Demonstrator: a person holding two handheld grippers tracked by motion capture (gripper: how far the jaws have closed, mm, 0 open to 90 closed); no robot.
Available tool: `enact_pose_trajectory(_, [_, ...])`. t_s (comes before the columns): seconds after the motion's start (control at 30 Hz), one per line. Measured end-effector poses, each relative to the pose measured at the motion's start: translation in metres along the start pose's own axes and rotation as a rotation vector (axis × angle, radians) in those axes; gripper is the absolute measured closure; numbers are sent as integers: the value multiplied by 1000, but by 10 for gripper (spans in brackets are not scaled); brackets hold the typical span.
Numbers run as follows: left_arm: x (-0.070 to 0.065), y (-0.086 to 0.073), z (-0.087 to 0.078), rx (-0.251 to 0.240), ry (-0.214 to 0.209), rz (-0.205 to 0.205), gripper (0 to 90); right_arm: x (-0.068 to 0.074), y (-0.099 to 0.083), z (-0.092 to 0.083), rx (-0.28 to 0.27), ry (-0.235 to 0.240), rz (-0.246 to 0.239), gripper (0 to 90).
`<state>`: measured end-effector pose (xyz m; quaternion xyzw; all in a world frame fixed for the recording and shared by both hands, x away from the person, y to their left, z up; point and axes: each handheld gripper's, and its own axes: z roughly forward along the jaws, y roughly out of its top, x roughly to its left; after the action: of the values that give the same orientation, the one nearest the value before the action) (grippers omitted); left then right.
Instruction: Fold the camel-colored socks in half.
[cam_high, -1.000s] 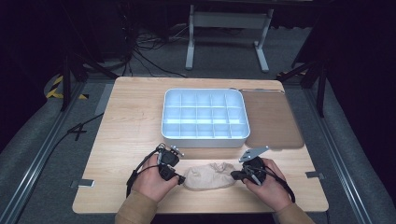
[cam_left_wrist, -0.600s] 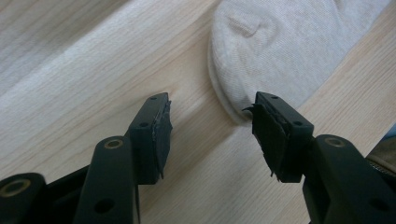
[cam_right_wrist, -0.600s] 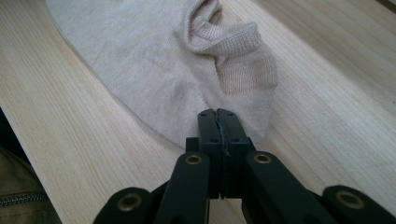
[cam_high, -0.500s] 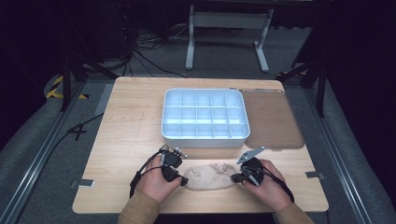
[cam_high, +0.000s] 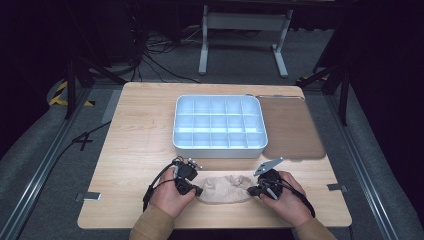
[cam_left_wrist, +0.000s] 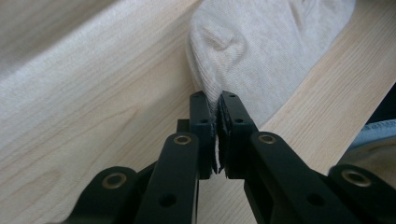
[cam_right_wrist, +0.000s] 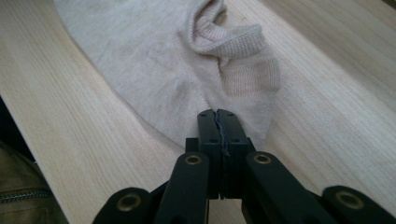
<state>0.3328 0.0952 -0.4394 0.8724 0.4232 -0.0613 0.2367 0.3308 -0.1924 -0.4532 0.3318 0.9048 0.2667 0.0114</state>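
Both black two-jaw grippers, left gripper (cam_left_wrist: 218, 105) and right gripper (cam_right_wrist: 218, 116), pinch opposite thin edges of the beige knitted sock (cam_high: 223, 187) lying flat between them on the wooden table (cam_high: 140, 135); a hard pull could slip the shallow bites free.

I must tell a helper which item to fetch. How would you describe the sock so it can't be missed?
On the wooden table, look at the near edge, in front of the white divided tray. The sock lies flat between the left gripper and right gripper, each pinching one end. It is the one soft beige knit thing.
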Motion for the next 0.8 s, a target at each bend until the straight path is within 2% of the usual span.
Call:
enact_pose_trajectory(0.07, [-1,0,-3,-6,-1,3,858,0,0,-3,-13,9,2,900])
enact_pose_trajectory(0.13, [-2,0,-7,-5,3,8,858,-1,1,-9,-53,10,7,900])
enact_pose_trajectory(0.23, [-1,0,-11,5,13,13,858,-4,1,-16,-106,-20,17,900])
enact_pose_trajectory(0.3, [0,0,-12,9,16,16,858,-5,1,-16,-127,-29,31,900])
enact_pose_trajectory(0.37, [0,0,-14,13,20,11,858,-5,1,-13,-138,-14,38,900])
enact_pose_trajectory(0.5, [1,-1,-18,23,21,11,858,-1,2,-2,-103,2,27,900])
enact_pose_trajectory(0.57, [1,-1,-19,23,20,11,859,-1,1,5,-66,-12,24,900])
enact_pose_trajectory(0.7, [-1,1,-22,14,9,14,858,-2,1,6,-74,-1,28,900])
enact_pose_trajectory(0.8, [-4,3,-24,8,0,28,857,-1,0,6,-77,-11,18,900])
